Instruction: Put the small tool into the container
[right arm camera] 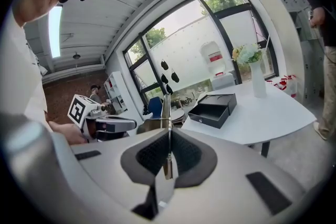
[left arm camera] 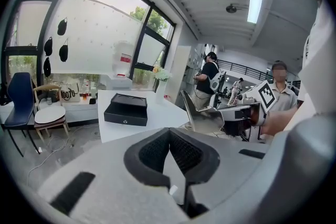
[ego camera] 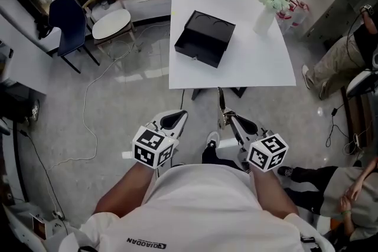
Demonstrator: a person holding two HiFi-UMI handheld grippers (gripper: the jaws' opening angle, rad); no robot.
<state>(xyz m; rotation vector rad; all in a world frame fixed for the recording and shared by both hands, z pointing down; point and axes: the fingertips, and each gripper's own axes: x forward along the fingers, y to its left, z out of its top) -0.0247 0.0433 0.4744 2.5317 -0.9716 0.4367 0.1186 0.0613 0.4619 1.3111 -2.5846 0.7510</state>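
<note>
Right gripper point(right arm camera: 167, 134) fingers clamped on small tool point(right arm camera: 166, 110) (edge-on here; left gripper view shows its flat blade). Left gripper point(left arm camera: 169, 134) fingers together, empty. Container point(ego camera: 205, 38) near surface's point(ego camera: 254, 62) left edge.

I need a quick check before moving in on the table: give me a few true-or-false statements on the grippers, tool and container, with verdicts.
1. The right gripper is shut on the small tool. True.
2. The black container sits on the floor. False: it is on the white table.
3. A vase of flowers stands on that table. True.
4. The left gripper holds a second tool. False: its jaws are together with nothing between them.
</note>
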